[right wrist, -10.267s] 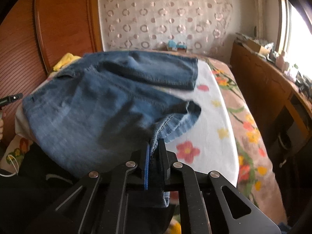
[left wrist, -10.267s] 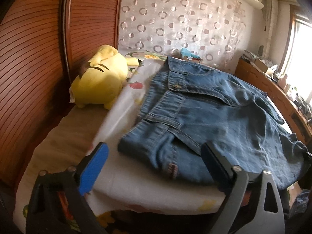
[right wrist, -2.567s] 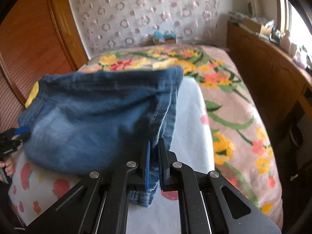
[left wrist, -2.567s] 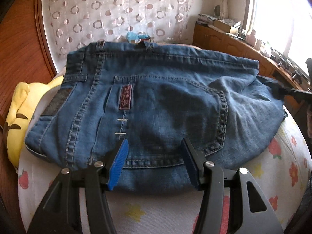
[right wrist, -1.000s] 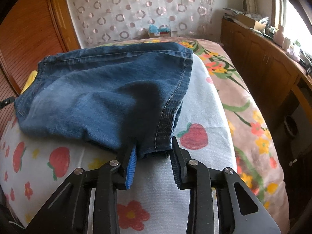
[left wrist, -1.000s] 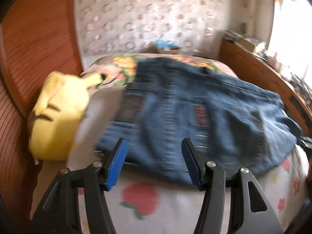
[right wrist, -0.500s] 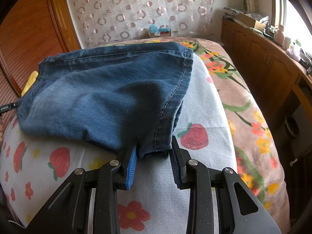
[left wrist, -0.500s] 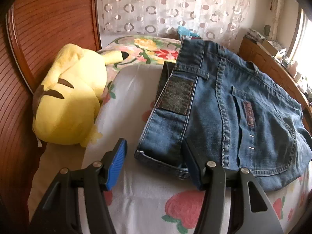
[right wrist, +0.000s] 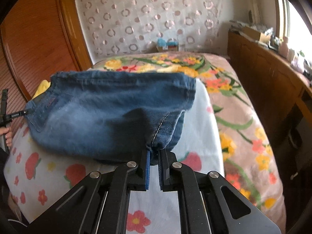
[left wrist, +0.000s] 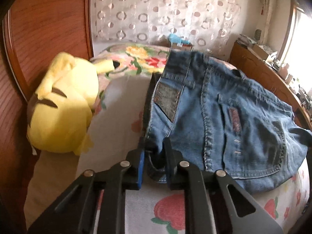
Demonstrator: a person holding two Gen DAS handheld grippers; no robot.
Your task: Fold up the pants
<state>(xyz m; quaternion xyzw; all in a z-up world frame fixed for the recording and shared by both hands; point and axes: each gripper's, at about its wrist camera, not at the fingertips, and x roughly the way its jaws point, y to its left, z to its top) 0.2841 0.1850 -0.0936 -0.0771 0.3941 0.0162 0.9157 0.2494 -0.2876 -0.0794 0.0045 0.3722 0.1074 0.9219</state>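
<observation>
The folded blue jeans (left wrist: 224,120) are laid across a white strawberry-print sheet (left wrist: 175,210) at the near end of the bed, with the waistband and its dark leather patch (left wrist: 166,102) turned toward the left side and a back pocket shown uppermost in the left wrist view. In the right wrist view the same jeans (right wrist: 109,115) are seen from the other side, with the faded denim bulging up from the sheet (right wrist: 64,175).

The near waistband corner is gripped by the left gripper (left wrist: 155,156); its jaws are closing, and the denim is pinched between the blue pad and the black one. A stitched corner of the folded fabric is clamped by the right gripper (right wrist: 153,156), whose jaws are pressed nearly together on it, and that corner is lifted slightly off the sheet.

A yellow plush toy (left wrist: 62,109) is lain just beside the jeans on the left, against a reddish wooden panel (left wrist: 44,29). A floral bedspread (right wrist: 239,117) is spread beyond and to the right of the sheet. A ring-patterned curtain (right wrist: 148,17) is hung behind the bed, and a wooden cabinet (right wrist: 267,85) cluttered on top is stood along the window side. At the left edge of the right wrist view, fingers of a hand (right wrist: 6,135) are seen on a black handle
</observation>
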